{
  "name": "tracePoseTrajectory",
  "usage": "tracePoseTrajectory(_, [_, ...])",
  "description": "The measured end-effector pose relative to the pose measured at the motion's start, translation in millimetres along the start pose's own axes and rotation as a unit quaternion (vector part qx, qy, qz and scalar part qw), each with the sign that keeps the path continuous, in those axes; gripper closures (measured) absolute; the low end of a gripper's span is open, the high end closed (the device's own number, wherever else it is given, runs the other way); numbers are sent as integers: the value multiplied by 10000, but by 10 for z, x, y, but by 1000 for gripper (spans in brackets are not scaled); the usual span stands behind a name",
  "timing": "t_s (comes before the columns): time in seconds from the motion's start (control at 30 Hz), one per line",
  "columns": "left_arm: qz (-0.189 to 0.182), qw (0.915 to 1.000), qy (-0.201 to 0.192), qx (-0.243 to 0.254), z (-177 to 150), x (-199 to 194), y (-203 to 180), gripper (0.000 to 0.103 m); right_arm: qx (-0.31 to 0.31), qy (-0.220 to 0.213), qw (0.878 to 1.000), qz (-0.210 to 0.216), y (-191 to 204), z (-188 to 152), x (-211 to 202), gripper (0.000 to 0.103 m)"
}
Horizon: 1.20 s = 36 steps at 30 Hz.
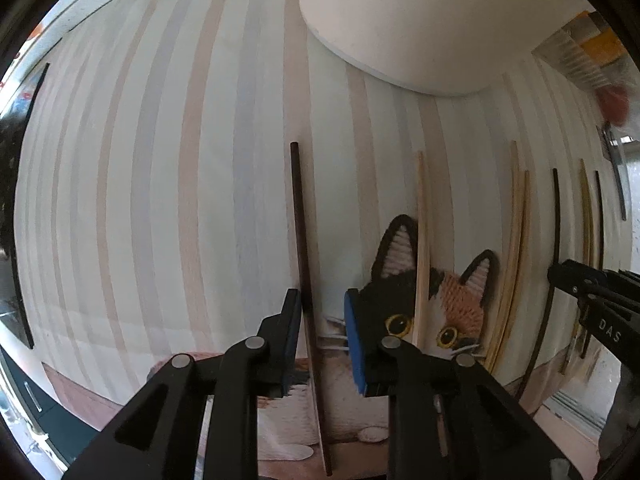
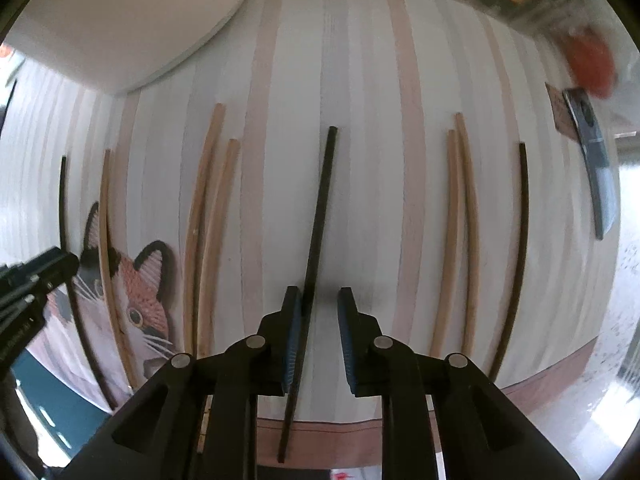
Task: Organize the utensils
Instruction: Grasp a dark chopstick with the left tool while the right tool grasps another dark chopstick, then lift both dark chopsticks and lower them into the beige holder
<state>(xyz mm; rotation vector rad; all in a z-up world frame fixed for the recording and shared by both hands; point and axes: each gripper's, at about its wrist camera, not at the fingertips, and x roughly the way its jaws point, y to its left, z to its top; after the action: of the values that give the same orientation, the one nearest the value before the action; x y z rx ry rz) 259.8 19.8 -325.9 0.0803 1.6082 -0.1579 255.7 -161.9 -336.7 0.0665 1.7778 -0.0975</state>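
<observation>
In the left wrist view a dark chopstick (image 1: 304, 264) lies on the striped cloth and runs between the pads of my left gripper (image 1: 322, 312). It sits close to the left pad, and the jaws stand apart around it, open. In the right wrist view another dark chopstick (image 2: 318, 240) lies between the pads of my right gripper (image 2: 318, 320), near its left pad. That gripper is open too, with a clear gap on the right side. Both grippers point down at the table. Several pale wooden chopsticks (image 2: 208, 220) and further dark ones (image 2: 516, 260) lie in parallel on the cloth.
A cat-shaped mat (image 1: 452, 300) lies under some chopsticks. A white round dish (image 1: 420, 20) stands at the back. A grey-blue flat tool (image 2: 596, 172) and a red object (image 2: 592, 64) are at the far right. The table edge runs along the bottom.
</observation>
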Motion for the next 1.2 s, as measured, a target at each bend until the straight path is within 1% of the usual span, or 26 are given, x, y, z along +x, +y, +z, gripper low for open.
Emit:
tracePoseTrajectory(0.1, [207,9996,-143,-81,-27,1,-31,99,-3,14,10000,-12,-8,15,8,81])
tracePoseTrajectory(0.13, [184,9996,-183,-132,-30,-6,-44,100,6,8,10000,-16,-7,16,6,82])
tracePoseTrajectory(0.2, [124,9994,-214,-236,-24,-10,-9,100,-2,-15,10000,-21,-7,15,-2,82])
tracePoseTrajectory(0.23, [141,9994,-234,-233,-20,-14,-14,100,-13,-36,10000,-25,-2,12,-5,85])
tracePoseTrajectory(0.27, [162,9993,-256,-234,-14,-23,-19,100,-20,-55,10000,-23,-7,12,0,85])
tracePoseTrajectory(0.37, [249,9990,-323,-202,-24,-26,-76,100,-79,-131,9999,-50,74,-72,-2,92])
tracePoseTrajectory(0.53, [309,9985,-396,-198,-177,-25,-124,100,-132,-357,9990,-229,202,-141,-35,96])
tracePoseTrajectory(0.57, [283,9986,-390,-213,-230,-19,-137,100,-87,-402,9989,-219,211,-174,-44,97])
tracePoseTrajectory(0.67, [177,9986,-437,-252,-298,-94,-76,100,133,-495,9986,124,114,-261,-55,97])
tracePoseTrajectory(0.73, [110,9982,-536,-262,-347,-194,-60,100,233,-552,9977,310,54,-305,-98,97])
tracePoseTrajectory(0.97, [-62,9941,-1054,-234,-529,-643,-40,100,272,-1031,9926,575,42,-497,-413,98])
tracePoseTrajectory(1.13, [-235,9889,-1459,-175,-675,-1016,-29,100,210,-1415,9872,702,89,-672,-715,98])
tracePoseTrajectory(1.2, [-270,9863,-1619,-175,-681,-1161,16,100,202,-1580,9843,759,124,-757,-862,98])
